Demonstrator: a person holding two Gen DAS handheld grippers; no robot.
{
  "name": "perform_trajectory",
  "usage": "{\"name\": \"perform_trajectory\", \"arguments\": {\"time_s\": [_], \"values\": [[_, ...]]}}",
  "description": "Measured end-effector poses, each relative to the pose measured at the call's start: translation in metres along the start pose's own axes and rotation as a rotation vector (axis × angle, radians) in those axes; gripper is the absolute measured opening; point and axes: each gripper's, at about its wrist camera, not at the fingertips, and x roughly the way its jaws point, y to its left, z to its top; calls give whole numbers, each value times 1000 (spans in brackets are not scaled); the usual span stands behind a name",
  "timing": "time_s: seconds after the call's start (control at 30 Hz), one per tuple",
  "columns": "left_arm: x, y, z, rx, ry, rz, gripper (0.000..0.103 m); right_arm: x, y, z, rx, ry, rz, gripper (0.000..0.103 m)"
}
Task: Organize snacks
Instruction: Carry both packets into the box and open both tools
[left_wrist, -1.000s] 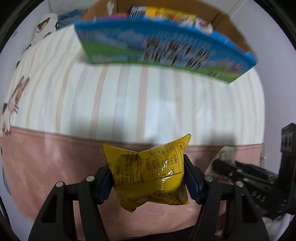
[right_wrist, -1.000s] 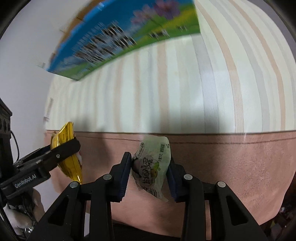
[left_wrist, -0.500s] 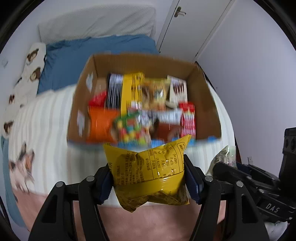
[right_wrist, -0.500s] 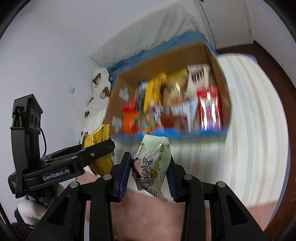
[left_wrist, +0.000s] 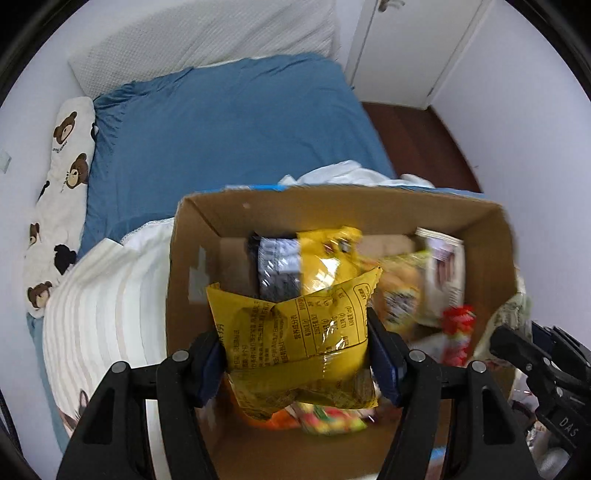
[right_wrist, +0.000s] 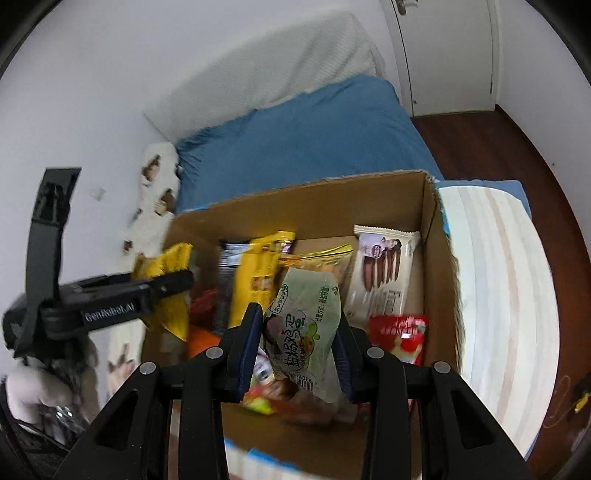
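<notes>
My left gripper (left_wrist: 295, 350) is shut on a yellow snack bag (left_wrist: 299, 339) and hangs over the open cardboard box (left_wrist: 266, 206). The box holds several packets: a yellow one (left_wrist: 325, 254), a dark one (left_wrist: 277, 269), a white wafer pack (right_wrist: 384, 273) and a red pouch (right_wrist: 399, 332). My right gripper (right_wrist: 299, 347) is shut on a pale green snack pouch (right_wrist: 306, 325), also above the box. In the right wrist view the left gripper (right_wrist: 173, 284) shows at the left with its yellow bag (right_wrist: 166, 266). The right gripper (left_wrist: 517, 347) shows at the right edge of the left wrist view.
The box rests on a bed with a striped cream blanket (right_wrist: 506, 295) and a blue sheet (left_wrist: 229, 136). A bear-print pillow (left_wrist: 59, 206) lies along the left wall. A white door (right_wrist: 450, 55) and dark wood floor (right_wrist: 491, 151) are at the right.
Both grippers have travelled from over the striped blanket to above the open box, each keeping its bag. The box has grown larger in both views.
</notes>
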Motion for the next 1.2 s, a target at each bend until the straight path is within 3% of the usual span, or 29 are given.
{"name": "perform_trajectory", "arguments": {"time_s": [0.13,0.23,0.27,0.3,0.33,0.43,0.5,0.57,0.9,1.2], "values": [[32,9,17,5,38,41,65,32,-8,11,5,62,-39,39],[52,16,27,5,73,27,66,52,-12,15,12,103,-47,43],[58,19,29,-1,86,20,66,58,-15,16,27,113,-39,63],[63,23,31,-19,100,9,66,60,-16,18,30,107,-49,93],[66,27,32,-35,111,-5,66,61,-16,18,22,98,-60,98],[72,30,32,-42,110,-11,75,62,-12,20,-8,89,-91,98],[73,29,30,-27,97,10,91,62,-10,20,-16,98,-106,98],[72,26,28,-23,89,14,98,61,-5,20,-41,99,-143,98],[39,21,19,-41,3,8,98,50,-1,12,-41,113,-204,99],[6,14,-30,-51,-56,-1,98,24,-3,-13,-3,77,-209,99]]}}
